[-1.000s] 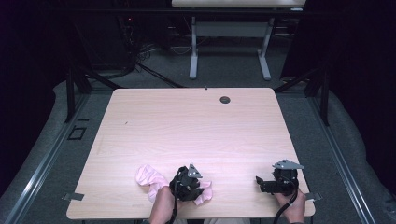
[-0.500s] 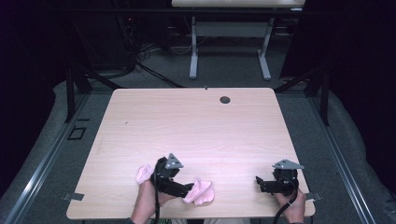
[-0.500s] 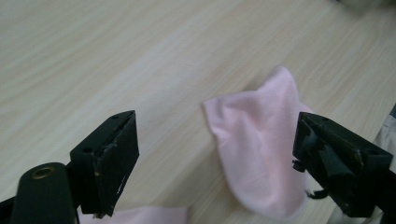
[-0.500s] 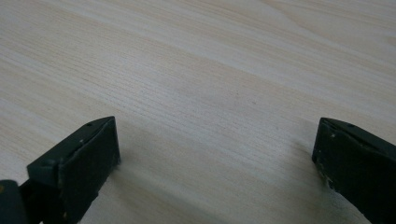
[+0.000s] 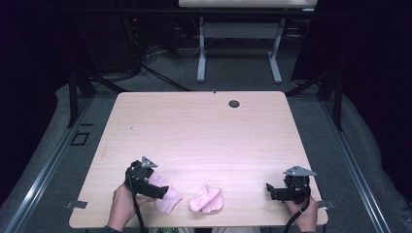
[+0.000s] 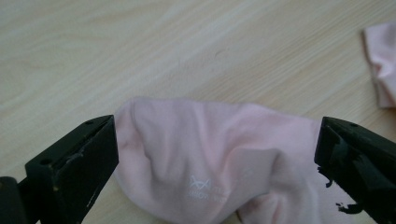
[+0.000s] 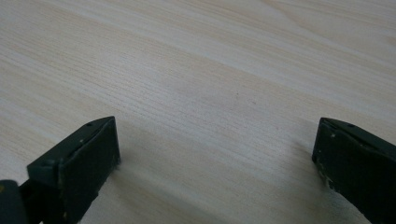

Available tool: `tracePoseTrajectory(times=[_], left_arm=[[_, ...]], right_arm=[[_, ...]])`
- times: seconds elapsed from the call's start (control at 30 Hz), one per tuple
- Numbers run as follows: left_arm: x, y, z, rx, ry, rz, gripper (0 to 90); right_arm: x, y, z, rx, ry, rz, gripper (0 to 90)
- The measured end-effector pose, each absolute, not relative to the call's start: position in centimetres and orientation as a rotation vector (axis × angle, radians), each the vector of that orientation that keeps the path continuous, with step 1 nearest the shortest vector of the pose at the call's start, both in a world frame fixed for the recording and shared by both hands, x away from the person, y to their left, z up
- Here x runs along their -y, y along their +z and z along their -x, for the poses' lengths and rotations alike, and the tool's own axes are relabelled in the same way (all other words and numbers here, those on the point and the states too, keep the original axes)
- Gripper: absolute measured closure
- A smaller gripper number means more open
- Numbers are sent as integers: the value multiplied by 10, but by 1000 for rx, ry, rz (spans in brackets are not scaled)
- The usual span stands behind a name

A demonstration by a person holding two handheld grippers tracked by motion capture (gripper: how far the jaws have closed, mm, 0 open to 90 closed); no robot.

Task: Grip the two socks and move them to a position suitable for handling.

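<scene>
Big light wooden table [image 5: 204, 136] lay under both grippers. Left gripper [image 6: 215, 154] had jaws wide apart, soft pink sock [image 6: 210, 154] lying flat between them. Second crumpled pink sock [image 5: 206, 199] sat near its far side. Right gripper [image 7: 215, 158] had jaws wide apart over bare wood.

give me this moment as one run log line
left gripper: open, straddling pink sock | right gripper: open, over bare table | second pink sock: loose, near front edge
</scene>
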State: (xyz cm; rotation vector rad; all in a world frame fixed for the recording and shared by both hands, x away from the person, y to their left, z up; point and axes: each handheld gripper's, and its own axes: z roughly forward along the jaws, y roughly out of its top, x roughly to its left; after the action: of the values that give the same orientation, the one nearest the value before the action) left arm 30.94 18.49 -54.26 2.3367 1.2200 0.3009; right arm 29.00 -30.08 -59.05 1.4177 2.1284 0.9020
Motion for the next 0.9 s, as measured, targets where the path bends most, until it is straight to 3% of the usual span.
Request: tracePoseTrajectory(times=[0.13, 0.17, 0.27, 0.4, 0.43, 0.47, 0.67, 0.9], left_arm=[[-186, -555, -309, -1252, 297, -2364, 211], [-186, -558, -309, -1266, 289, -2361, 211], [-188, -561, -307, -1264, 295, -2346, 326], [-190, -560, -305, -1260, 344, -2331, 623], [-191, -560, -304, -1261, 345, -2324, 623], [-191, -560, -304, -1258, 354, -2318, 746], [-176, -535, -313, -1190, 347, -2190, 775], [-119, -500, -348, -1069, 340, -2143, 768]], right_arm=[[301, -590, -290, -2128, 901, -1418, 1], [301, -590, -290, -2128, 901, -1418, 1], [301, -591, -290, -2128, 901, -1418, 1], [301, -591, -290, -2128, 902, -1418, 1], [301, -591, -290, -2128, 901, -1418, 1], [301, -591, -290, -2126, 902, -1419, 1], [301, -591, -290, -2121, 896, -1424, 1], [301, -591, -290, -2122, 902, -1425, 2]])
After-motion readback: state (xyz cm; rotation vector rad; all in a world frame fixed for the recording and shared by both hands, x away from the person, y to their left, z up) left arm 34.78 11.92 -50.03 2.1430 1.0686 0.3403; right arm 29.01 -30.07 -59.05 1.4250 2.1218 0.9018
